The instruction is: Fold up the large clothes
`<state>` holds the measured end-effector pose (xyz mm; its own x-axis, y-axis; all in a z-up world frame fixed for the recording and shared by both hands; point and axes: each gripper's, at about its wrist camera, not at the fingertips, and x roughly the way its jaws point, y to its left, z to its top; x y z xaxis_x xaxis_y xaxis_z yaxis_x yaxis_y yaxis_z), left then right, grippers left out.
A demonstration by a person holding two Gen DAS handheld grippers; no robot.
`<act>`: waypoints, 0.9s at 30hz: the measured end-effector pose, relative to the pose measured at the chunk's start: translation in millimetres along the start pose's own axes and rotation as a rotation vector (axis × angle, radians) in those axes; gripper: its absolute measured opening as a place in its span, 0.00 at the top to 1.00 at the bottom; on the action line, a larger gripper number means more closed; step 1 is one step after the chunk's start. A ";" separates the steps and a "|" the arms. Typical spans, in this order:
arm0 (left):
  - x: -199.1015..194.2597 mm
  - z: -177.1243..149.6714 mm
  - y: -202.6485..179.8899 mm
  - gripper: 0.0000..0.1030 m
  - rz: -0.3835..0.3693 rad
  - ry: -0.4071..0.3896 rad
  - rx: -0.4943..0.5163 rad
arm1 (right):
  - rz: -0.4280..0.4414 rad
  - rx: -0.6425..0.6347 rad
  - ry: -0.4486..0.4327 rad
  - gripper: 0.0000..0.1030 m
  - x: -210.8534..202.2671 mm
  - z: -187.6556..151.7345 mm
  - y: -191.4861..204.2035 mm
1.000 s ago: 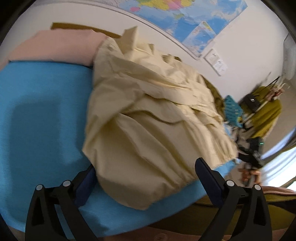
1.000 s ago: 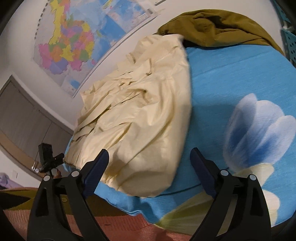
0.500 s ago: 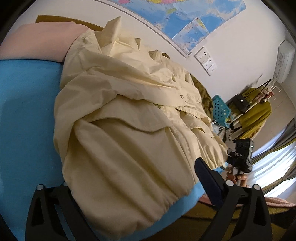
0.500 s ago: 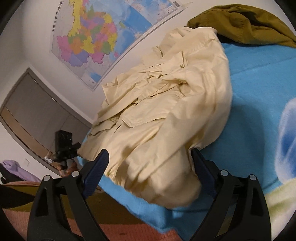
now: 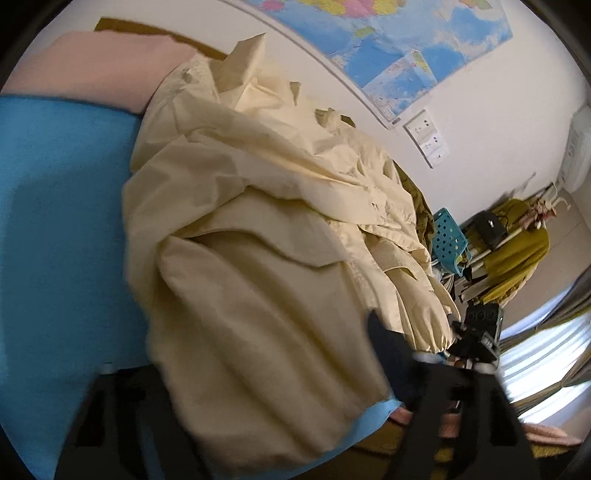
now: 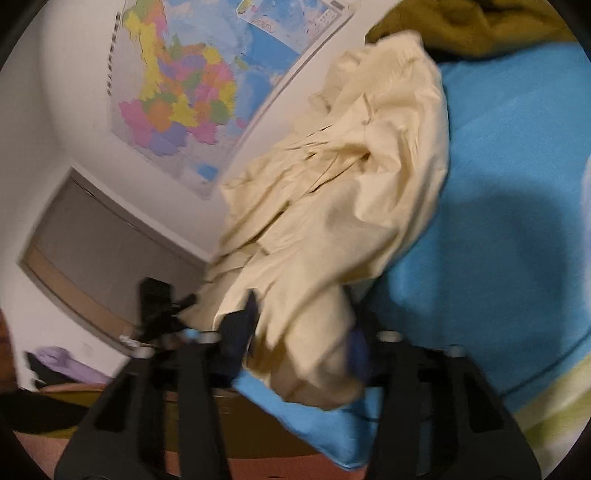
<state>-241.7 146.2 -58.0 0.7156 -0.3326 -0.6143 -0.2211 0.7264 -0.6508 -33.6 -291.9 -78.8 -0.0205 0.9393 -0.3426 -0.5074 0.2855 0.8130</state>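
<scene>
1. A large cream-yellow garment (image 5: 258,229) of thin, matte woven cloth lies in a rumpled heap on a bed covered by a bright blue, fleecy blanket (image 5: 62,229); its near hem, gathered like elastic, hangs at the bed's front edge.
2. In the left wrist view, a smooth pale pink cushion or folded cloth (image 5: 92,66) sits at the far left, touching the garment's collar end.
3. The left tongs (image 5: 258,373) have just been closing, with the hem between them. The left black finger is hidden under the cloth and the right dark pad (image 5: 388,347) presses against its edge; whether the cloth is truly pinched cannot be told.
4. Behind, a glossy paper map (image 5: 406,48) hangs on the white wall, with white sockets (image 5: 426,136) below it.
5. In the right wrist view, the right tongs (image 6: 299,339) have just been closing and pinch a bunched fold of the same garment, which bulges between the two dark blue pads.
6. At far right, an olive-green cloth (image 6: 472,26) lies crumpled beyond the garment.
</scene>
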 end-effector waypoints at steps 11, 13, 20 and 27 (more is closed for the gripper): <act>-69.6 -1.9 -27.0 0.81 -0.096 -0.064 0.061 | 0.124 -0.159 -0.172 0.86 -65.0 3.8 74.6; -87.1 -6.3 -30.7 0.80 -0.143 -0.073 0.071 | 0.140 -0.199 -0.199 0.86 -76.2 0.1 89.3; -88.0 -11.5 -23.9 0.78 -0.167 -0.046 0.027 | 0.143 -0.159 -0.216 0.86 -78.8 -4.7 87.5; -90.8 10.3 -22.1 0.78 -0.172 -0.041 -0.011 | 0.162 -0.144 -0.268 0.86 -72.8 13.9 90.5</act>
<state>-294.9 166.6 16.7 0.7699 -0.4260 -0.4752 -0.1003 0.6546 -0.7493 -66.2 -331.8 26.3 0.1061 0.9924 -0.0628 -0.6332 0.1161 0.7652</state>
